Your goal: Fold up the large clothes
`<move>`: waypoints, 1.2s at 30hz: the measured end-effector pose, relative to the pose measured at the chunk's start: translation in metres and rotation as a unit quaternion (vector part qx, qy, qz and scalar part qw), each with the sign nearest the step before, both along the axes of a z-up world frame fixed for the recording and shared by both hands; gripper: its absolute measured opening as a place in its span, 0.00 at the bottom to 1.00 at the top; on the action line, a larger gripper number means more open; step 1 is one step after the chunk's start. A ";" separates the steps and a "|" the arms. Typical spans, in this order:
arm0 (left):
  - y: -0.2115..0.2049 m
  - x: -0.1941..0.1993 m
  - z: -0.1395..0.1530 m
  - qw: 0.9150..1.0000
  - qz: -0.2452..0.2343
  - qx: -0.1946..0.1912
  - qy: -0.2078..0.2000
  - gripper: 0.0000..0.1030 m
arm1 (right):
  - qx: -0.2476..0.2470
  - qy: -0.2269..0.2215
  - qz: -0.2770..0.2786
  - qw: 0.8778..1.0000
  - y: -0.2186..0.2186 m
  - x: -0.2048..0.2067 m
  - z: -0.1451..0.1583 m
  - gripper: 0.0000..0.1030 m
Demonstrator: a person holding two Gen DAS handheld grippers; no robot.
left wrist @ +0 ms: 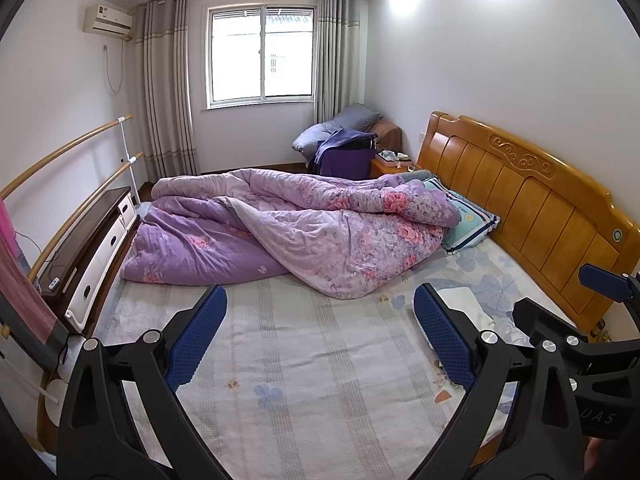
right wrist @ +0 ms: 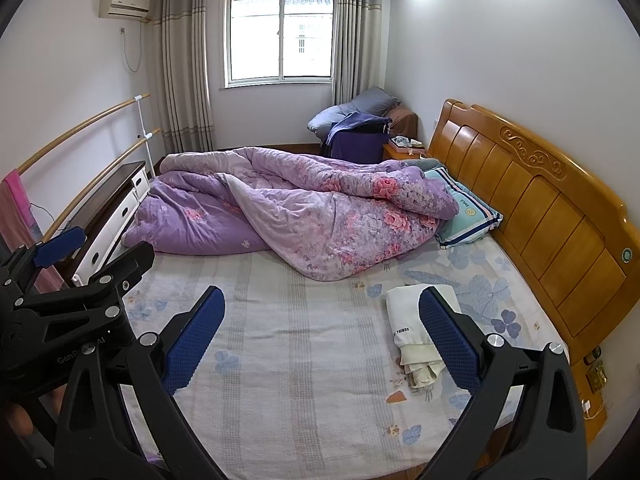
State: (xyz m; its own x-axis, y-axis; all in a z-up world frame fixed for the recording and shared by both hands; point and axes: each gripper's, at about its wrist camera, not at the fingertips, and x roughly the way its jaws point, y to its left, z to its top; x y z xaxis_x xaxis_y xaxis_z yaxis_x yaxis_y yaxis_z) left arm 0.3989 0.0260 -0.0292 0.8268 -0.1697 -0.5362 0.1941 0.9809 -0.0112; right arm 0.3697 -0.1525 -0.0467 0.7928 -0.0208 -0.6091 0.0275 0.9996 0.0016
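A folded white garment (right wrist: 408, 324) with dark lettering lies on the bed sheet (right wrist: 304, 352) near the headboard side. It shows partly in the left wrist view (left wrist: 464, 300) behind my finger. My left gripper (left wrist: 320, 320) is open and empty above the sheet. My right gripper (right wrist: 322, 320) is open and empty above the sheet, its right finger (right wrist: 448, 340) in front of the garment. The other gripper appears at each view's edge.
A rumpled purple floral quilt (right wrist: 304, 216) fills the far half of the bed. A teal pillow (right wrist: 468, 216) lies by the wooden headboard (right wrist: 552, 216). A dresser (right wrist: 116, 208) and wooden rails stand on the left. A bedside table and piled chair stand under the window.
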 end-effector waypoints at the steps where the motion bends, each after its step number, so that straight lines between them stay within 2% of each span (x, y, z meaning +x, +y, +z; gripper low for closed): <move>1: 0.001 0.000 -0.001 1.000 0.001 0.000 0.000 0.92 | 0.000 0.000 0.000 1.000 -0.001 0.000 0.000 0.91; 16: -0.011 0.001 -0.014 1.000 0.013 0.000 -0.002 0.92 | 0.015 0.003 0.006 1.000 -0.017 0.008 -0.010 0.91; 25: -0.055 0.011 -0.022 0.999 0.045 0.004 0.002 0.92 | 0.028 0.011 0.035 0.999 -0.058 0.025 -0.020 0.91; 32: -0.095 0.024 -0.027 0.997 0.068 -0.013 0.018 0.92 | 0.023 0.018 0.067 0.997 -0.097 0.044 -0.021 0.91; 36: -0.118 0.029 -0.032 0.996 0.082 -0.009 0.019 0.92 | 0.025 0.024 0.081 0.996 -0.117 0.050 -0.026 0.91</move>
